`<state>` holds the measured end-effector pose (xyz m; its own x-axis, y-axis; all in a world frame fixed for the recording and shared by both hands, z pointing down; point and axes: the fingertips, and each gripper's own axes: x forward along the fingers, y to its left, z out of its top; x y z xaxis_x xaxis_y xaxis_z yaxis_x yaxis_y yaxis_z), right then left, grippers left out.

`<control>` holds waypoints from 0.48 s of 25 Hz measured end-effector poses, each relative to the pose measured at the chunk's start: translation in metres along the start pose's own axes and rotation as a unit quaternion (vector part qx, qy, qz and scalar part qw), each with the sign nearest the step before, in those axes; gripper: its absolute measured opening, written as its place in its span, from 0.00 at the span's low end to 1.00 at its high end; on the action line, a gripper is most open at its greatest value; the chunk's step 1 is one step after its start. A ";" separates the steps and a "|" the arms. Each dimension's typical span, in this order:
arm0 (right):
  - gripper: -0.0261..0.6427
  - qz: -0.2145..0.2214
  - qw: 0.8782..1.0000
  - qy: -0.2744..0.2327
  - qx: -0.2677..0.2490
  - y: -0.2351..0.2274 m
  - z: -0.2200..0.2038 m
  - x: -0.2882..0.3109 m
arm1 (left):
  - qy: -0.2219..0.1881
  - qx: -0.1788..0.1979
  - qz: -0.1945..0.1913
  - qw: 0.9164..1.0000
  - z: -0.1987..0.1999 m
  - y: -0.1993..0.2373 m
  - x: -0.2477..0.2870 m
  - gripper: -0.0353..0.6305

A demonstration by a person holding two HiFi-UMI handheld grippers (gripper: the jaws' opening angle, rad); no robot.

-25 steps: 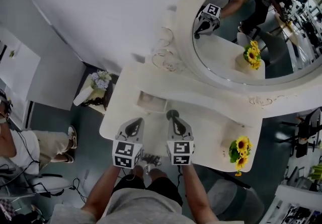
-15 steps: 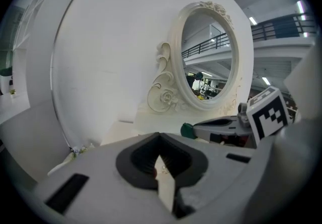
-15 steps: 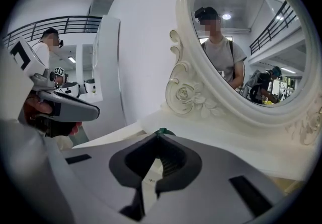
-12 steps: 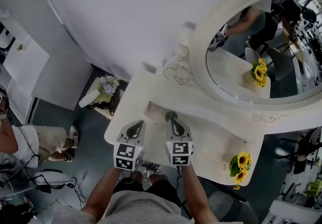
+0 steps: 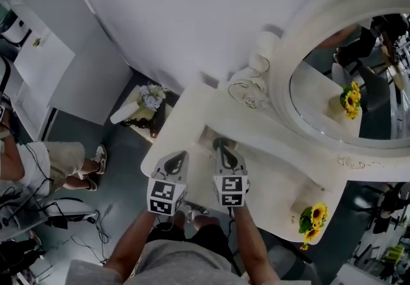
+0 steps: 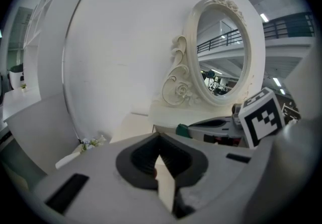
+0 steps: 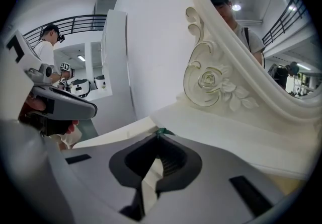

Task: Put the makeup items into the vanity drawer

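In the head view my right gripper [image 5: 221,145] is shut on a small dark green makeup item [image 5: 220,143], held over the cream vanity top [image 5: 275,178] at the edge of a rectangular open drawer recess [image 5: 206,136]. The green item [image 7: 161,131] pokes out past the closed jaws in the right gripper view, and it [image 6: 182,130] also shows from the left gripper view. My left gripper [image 5: 175,157] hovers beside it near the vanity's left front edge. Its jaws [image 6: 160,150] are shut with nothing between them.
An oval mirror [image 5: 349,95] with a carved cream frame stands at the back right. A sunflower pot [image 5: 310,218] sits on the vanity's right front corner. A low side table with flowers [image 5: 145,99] is left of the vanity, and a seated person [image 5: 54,162] is farther left.
Both grippers have shifted together toward the vanity's left rear and the drawer recess. The green item stays in the right gripper. The head view has swung, pushing the mirror to the right.
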<state>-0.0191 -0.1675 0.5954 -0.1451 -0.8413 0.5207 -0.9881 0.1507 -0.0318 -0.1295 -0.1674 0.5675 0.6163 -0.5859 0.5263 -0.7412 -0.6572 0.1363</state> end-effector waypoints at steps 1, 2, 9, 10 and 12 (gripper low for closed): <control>0.07 0.002 1.000 0.002 0.000 0.001 -0.001 0.002 | 0.001 -0.001 0.001 1.000 0.000 0.001 0.000 0.05; 0.06 0.003 1.000 0.005 0.000 0.001 -0.002 0.003 | 0.002 -0.001 0.001 1.000 -0.001 0.002 0.001 0.05; 0.07 0.017 1.000 0.007 0.006 0.003 -0.004 0.008 | 0.009 0.003 -0.004 1.000 -0.003 0.005 0.008 0.05; 0.10 0.021 1.000 0.008 0.008 0.003 -0.005 0.009 | 0.009 0.003 -0.005 1.000 -0.003 0.004 0.009 0.05; 0.23 0.027 1.000 0.008 0.011 0.003 -0.005 0.010 | 0.009 0.005 -0.006 1.000 -0.002 0.004 0.011 0.05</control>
<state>-0.0234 -0.1731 0.6049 -0.1985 -0.8239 0.5308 -0.9796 0.1847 -0.0796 -0.1266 -0.1756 0.5757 0.6203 -0.5689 0.5400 -0.7309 -0.6690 0.1349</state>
